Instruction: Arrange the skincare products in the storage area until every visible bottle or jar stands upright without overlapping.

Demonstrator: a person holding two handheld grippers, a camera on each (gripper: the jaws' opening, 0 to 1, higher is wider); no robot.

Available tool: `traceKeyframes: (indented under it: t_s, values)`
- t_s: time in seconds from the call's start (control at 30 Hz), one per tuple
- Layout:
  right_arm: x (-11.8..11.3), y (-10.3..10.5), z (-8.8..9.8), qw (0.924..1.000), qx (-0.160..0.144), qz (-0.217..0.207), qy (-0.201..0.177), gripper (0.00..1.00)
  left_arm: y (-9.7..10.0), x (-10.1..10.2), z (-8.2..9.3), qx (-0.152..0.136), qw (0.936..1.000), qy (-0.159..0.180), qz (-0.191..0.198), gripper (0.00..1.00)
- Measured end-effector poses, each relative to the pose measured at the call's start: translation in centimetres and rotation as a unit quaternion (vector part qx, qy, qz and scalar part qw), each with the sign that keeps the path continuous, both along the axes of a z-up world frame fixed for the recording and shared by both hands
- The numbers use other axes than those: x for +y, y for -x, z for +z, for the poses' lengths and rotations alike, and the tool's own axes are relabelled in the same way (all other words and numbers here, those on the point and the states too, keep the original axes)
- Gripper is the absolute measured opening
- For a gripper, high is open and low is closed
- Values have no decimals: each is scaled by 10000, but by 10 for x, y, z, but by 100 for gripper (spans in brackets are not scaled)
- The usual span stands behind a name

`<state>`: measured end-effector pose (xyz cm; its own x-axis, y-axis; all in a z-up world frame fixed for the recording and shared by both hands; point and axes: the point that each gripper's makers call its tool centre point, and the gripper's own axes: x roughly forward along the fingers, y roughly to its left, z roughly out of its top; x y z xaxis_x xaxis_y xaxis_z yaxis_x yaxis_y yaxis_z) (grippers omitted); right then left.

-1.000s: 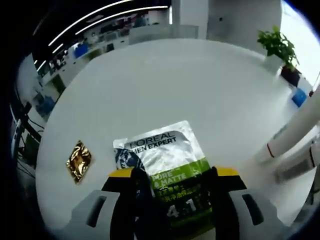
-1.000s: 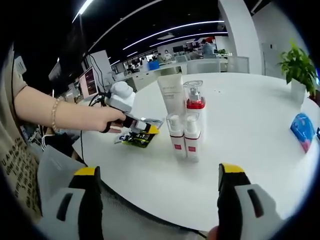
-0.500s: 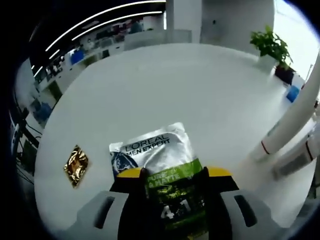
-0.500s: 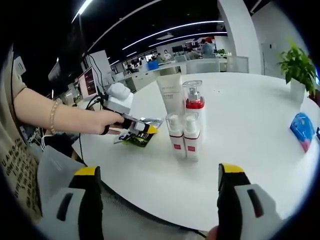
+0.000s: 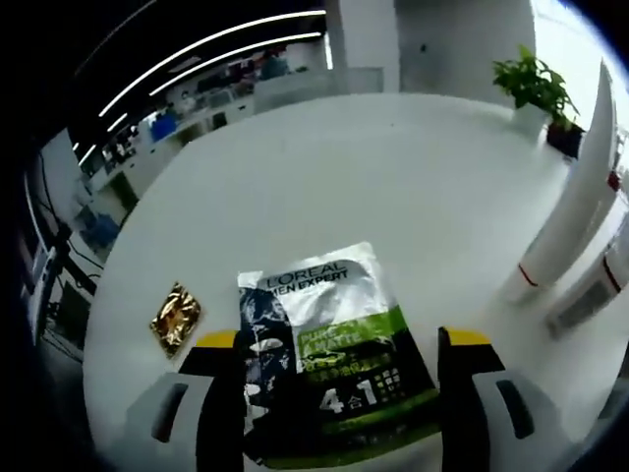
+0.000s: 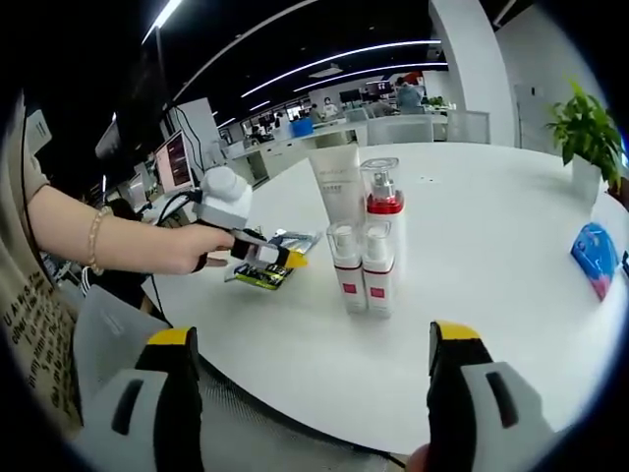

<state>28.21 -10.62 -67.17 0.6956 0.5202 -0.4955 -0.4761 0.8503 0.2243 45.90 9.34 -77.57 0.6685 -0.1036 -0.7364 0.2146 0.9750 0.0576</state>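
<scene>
Sachet (image 5: pixel 329 359) bottom edge hidden between left claw (image 5: pixel 342 393) jaws.

Sachet (image 5: pixel 329 344) between open tool (image 5: pixel 342 339) jaws

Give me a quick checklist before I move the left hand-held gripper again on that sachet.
1. Left hand-held gripper jaws open, straddling the sachet: ok.
2. Sachet lying flat on the table, not gripped: ok.
3. Gold packet apart from the sachet: ok.
4. Tube, pump bottle and two small bottles upright in a group: ok.
5. Bottles touching one another: cannot tell.
6. Right hand-held gripper open and empty: ok.
</scene>
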Motion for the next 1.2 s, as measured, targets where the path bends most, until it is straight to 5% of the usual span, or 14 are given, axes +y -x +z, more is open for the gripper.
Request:
traceKeyframes:
  t_s: [0.17,0.57,0.9,0.97,1.07,1.2]
  values:
    - [0,0,1,10000,-5,-7,-6,97,6,8,-13,364,9985,286,301,81]
    - [-1,-1,0,10000,1,-32,-4,97,9,-5,-6,287,9993,245,-51,65]
    - [0,0,-1,10000,35,-13,12,97,6,-9,-5,287,9992,232,-169,61]
    - [0,0,-1,10000,36,-10,9,97,6,-12,-5,271,9991,238,-244,57]
    - [0,0,-1,10000,40,-17,6,97,4,-14,-6,232,9988,256,-336,36]
    - [0,0,-1,10000,42,-12,7,97,4,-15,-8,260,9986,288,-370,29]
